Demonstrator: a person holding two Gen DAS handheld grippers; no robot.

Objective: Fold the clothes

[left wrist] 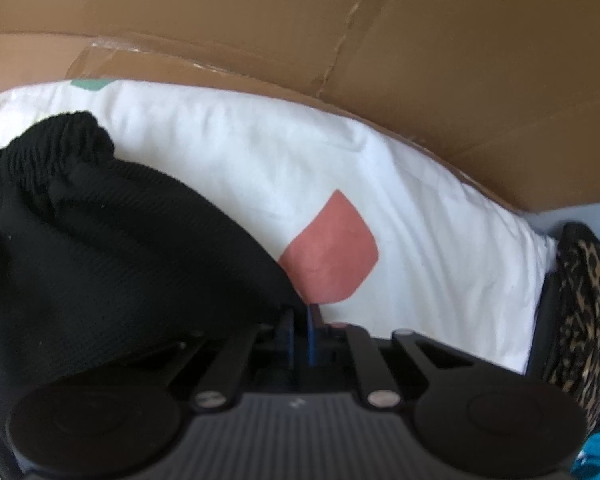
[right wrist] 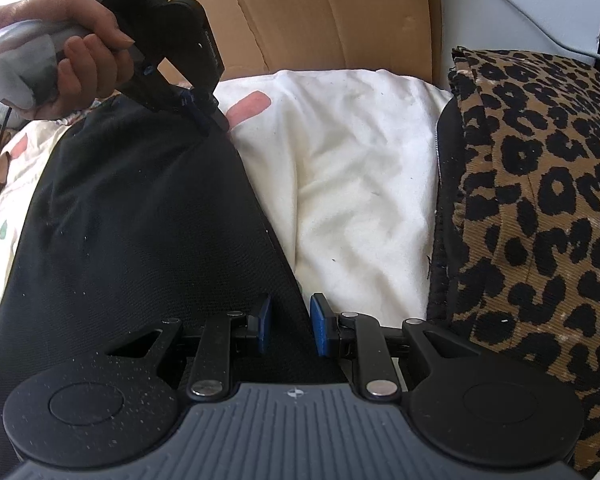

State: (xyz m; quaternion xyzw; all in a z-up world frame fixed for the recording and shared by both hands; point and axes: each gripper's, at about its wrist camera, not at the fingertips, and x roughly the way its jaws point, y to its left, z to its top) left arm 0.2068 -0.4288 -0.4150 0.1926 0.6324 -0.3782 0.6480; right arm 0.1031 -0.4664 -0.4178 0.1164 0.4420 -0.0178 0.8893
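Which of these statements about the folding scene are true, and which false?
1. The black garment lies on a white sheet. True.
2. The left hand-held gripper is wide open above the sheet. False: it is shut on the garment's edge.
3. A leopard-print fabric lies beside the sheet. True.
4. The right hand-held gripper holds the leopard-print fabric. False: black garment fabric lies between its jaws.
5. Cardboard stands behind the sheet. True.

The soft black ribbed cloth runs off the left edge and hides one blue pad. The spotted leopard-print cloth is cut off at the right.
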